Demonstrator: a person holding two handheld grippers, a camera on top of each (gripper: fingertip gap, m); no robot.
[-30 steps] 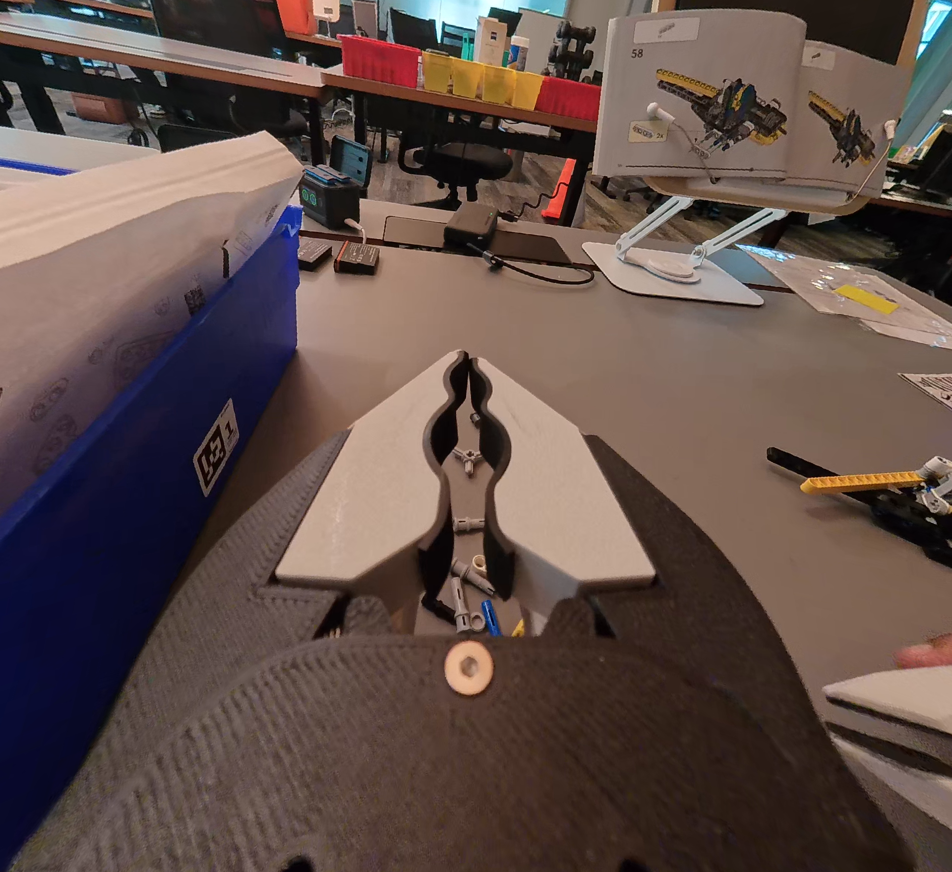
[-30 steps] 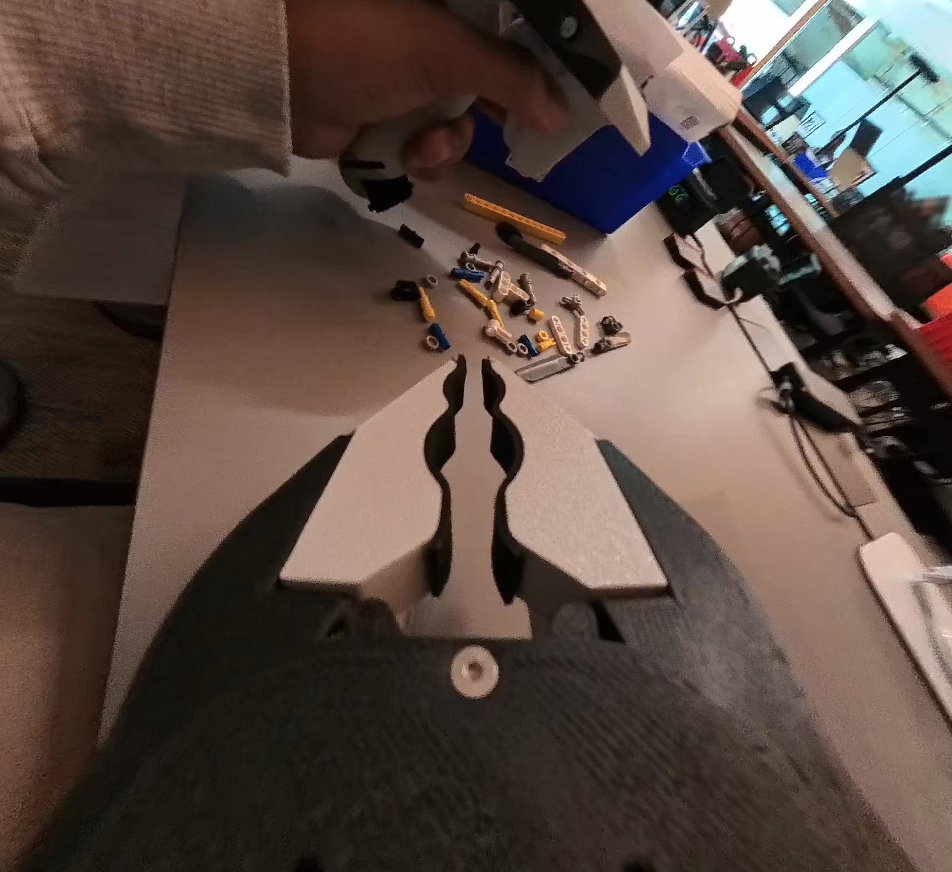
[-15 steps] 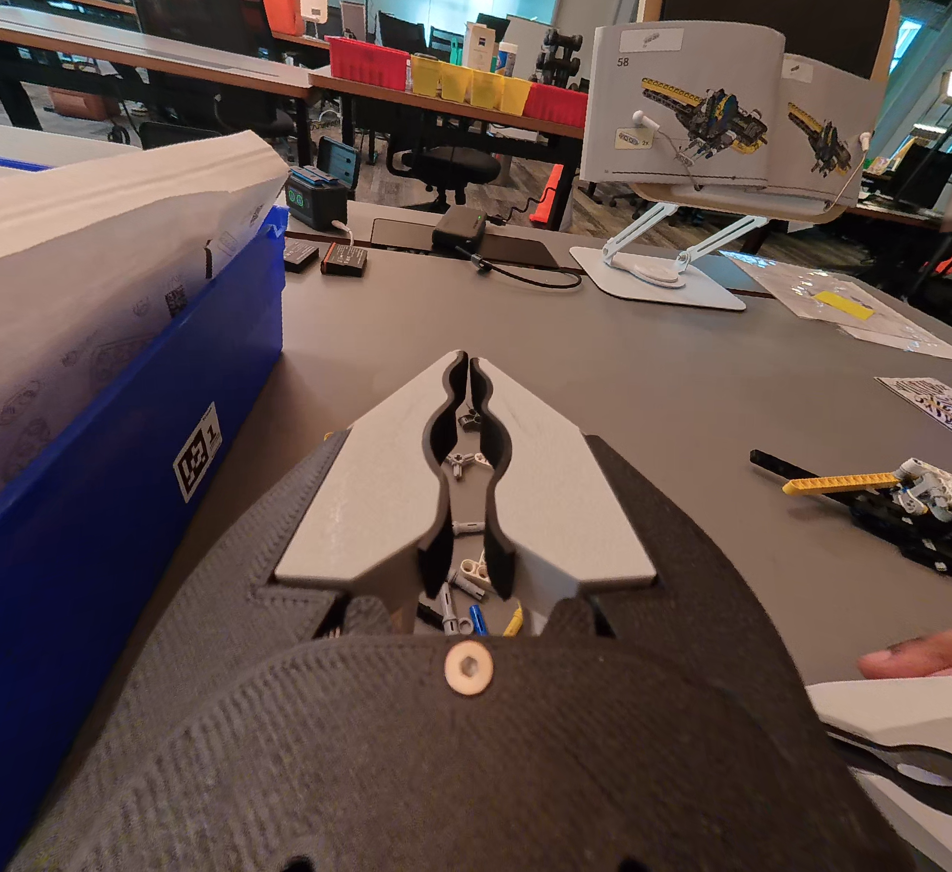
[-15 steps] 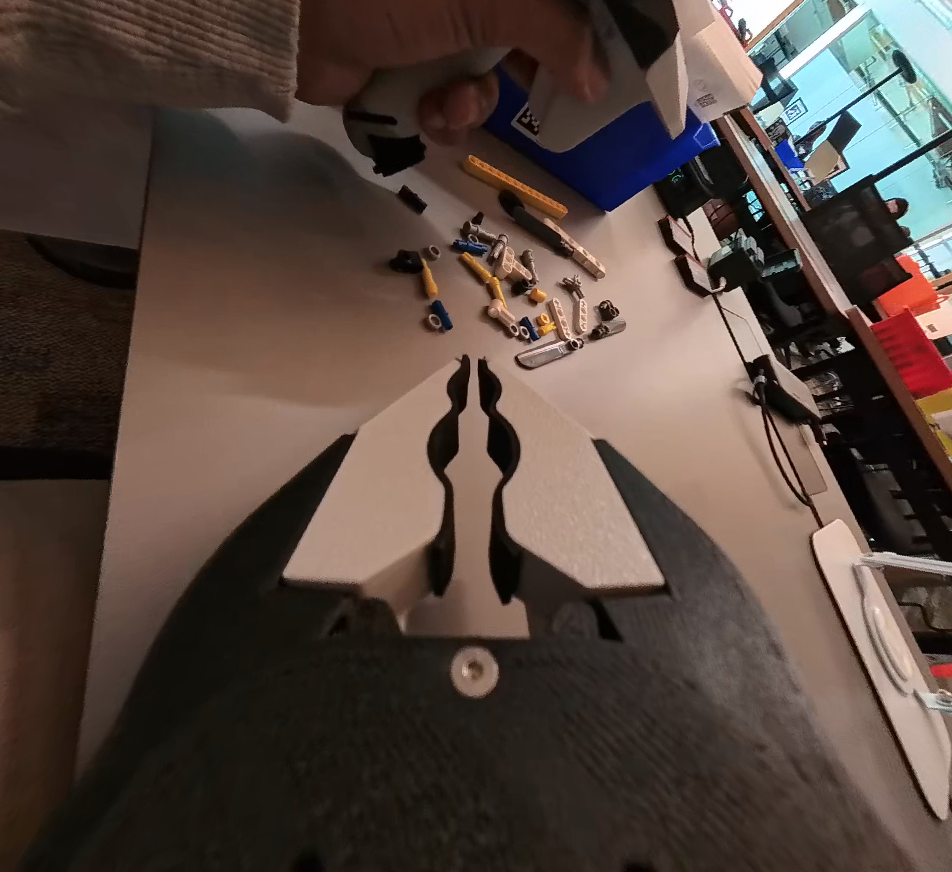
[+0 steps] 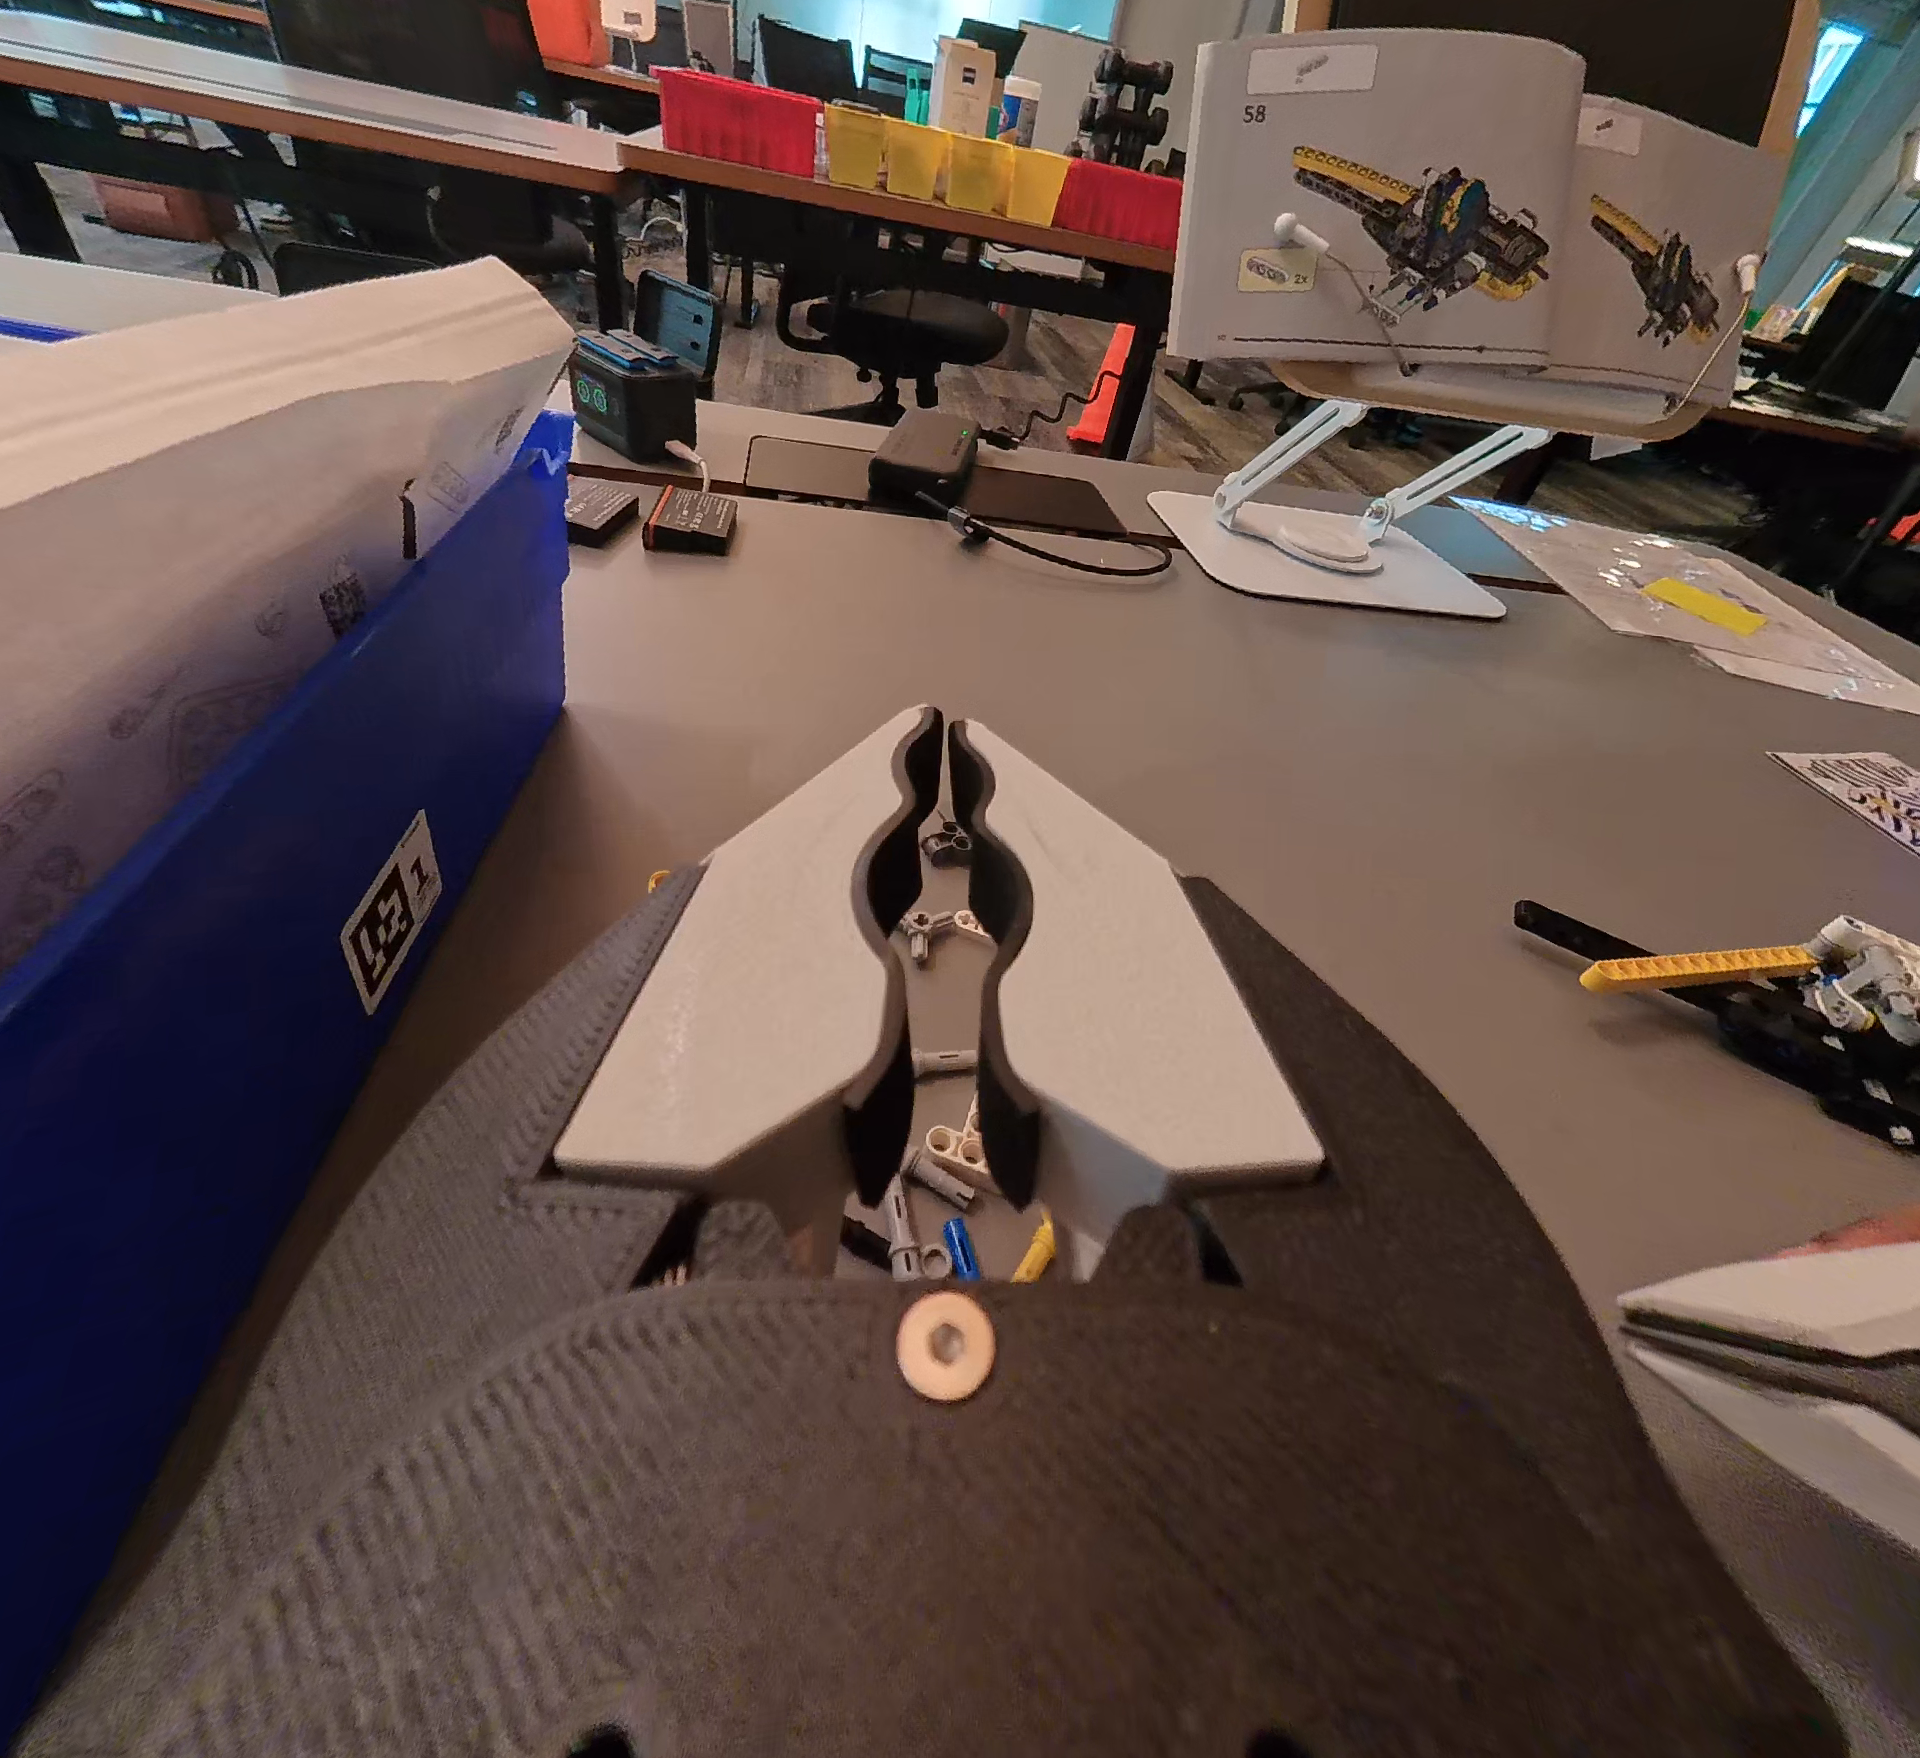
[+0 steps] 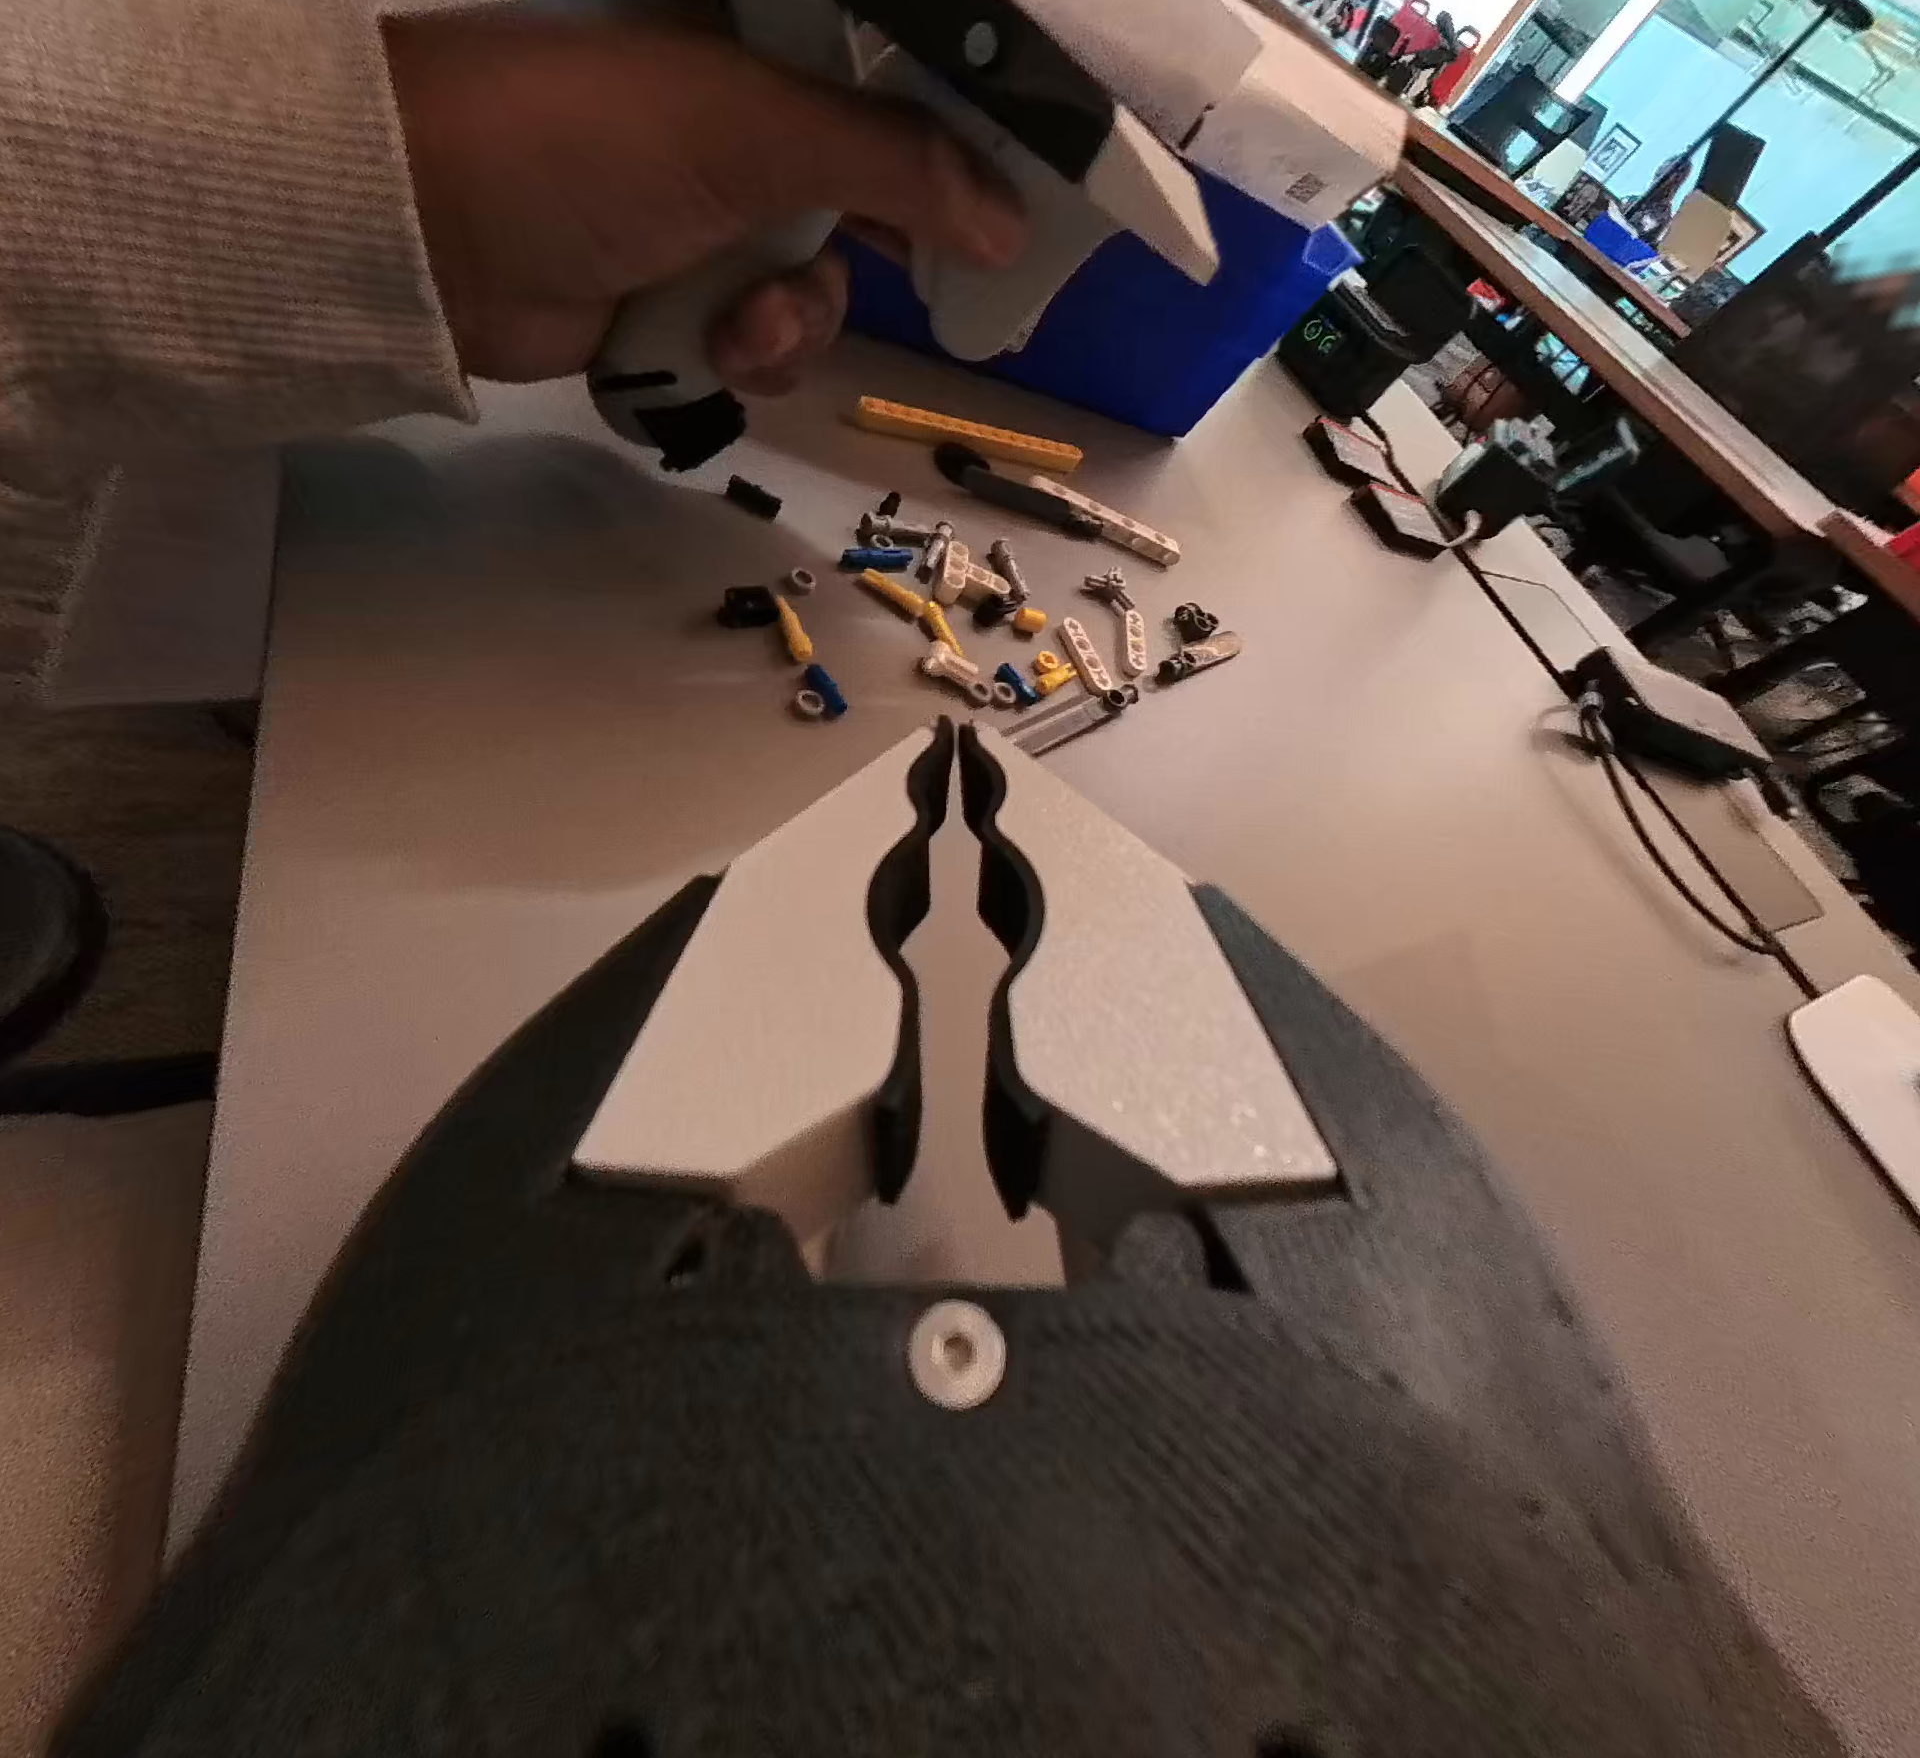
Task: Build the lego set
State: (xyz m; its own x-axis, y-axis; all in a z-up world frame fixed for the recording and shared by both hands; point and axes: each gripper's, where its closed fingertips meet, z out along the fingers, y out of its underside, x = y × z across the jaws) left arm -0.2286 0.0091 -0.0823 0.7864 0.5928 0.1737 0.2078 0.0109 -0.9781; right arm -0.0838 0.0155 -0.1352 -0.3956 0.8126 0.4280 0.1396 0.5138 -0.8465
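Observation:
My left gripper [image 5: 945, 721] is shut and empty, hovering over a pile of small loose lego pieces [image 5: 940, 929] that show through the slot between its fingers. The pile [image 6: 966, 607] of blue, yellow, grey and black pins and beams lies on the grey table just ahead of my right gripper [image 6: 956, 732], which is shut and empty. A yellow beam [image 6: 966, 430] and a black and white beam [image 6: 1060, 513] lie behind the pile. A partly built black and yellow model [image 5: 1818, 1012] sits at the right. A hand [image 6: 644, 181] holds the left gripper [image 6: 1195, 254] above the pile.
A blue bin [image 5: 208, 1033] holding a white paper bag [image 5: 208, 461] stands at the left, and also shows in the right wrist view [image 6: 1143, 306]. An open instruction booklet [image 5: 1371, 191] rests on a white stand [image 5: 1330, 555]. Batteries [image 5: 686, 513], a charger and cables [image 6: 1662, 825] lie at the far edge. The left gripper's tips are roughly 15 cm from the right gripper's.
My right gripper's fingers have closed from a narrow gap to nearly touching. My left gripper has shifted slightly over the pile.

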